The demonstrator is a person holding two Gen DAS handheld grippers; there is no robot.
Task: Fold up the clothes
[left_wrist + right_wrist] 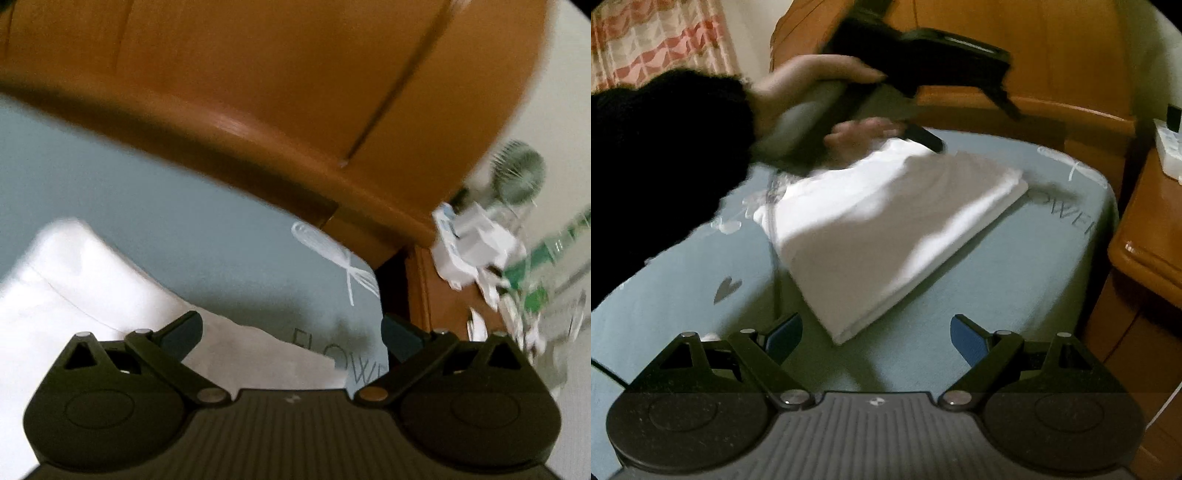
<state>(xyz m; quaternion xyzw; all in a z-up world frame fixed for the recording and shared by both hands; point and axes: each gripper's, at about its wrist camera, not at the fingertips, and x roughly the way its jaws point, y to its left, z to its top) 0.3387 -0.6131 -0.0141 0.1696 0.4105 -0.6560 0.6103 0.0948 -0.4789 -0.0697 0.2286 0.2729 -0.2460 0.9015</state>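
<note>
A white garment, already folded into a flat, layered rectangle, lies on a bed with a pale blue sheet printed with hearts and lettering. A wooden headboard stands behind it.

The right gripper hovers just short of the garment's near corner, its jaws spread wide with nothing between them. The left gripper also has its jaws spread and empty, over the garment's edge.

The garment looks light, soft and limp, likely to sag and unfold if lifted by one point. The safest hold is probably the thick folded edge or a corner, pinching all layers together, one gripper at each end.

The right wrist view shows the whole garment, the person's hand in a dark sleeve carrying the left gripper above the garment's far side, and a wooden nightstand. The left wrist view shows only one part of the white garment, but adds the nightstand's clutter: a small fan, white packets and clear bottles with green labels, all blurred.
</note>
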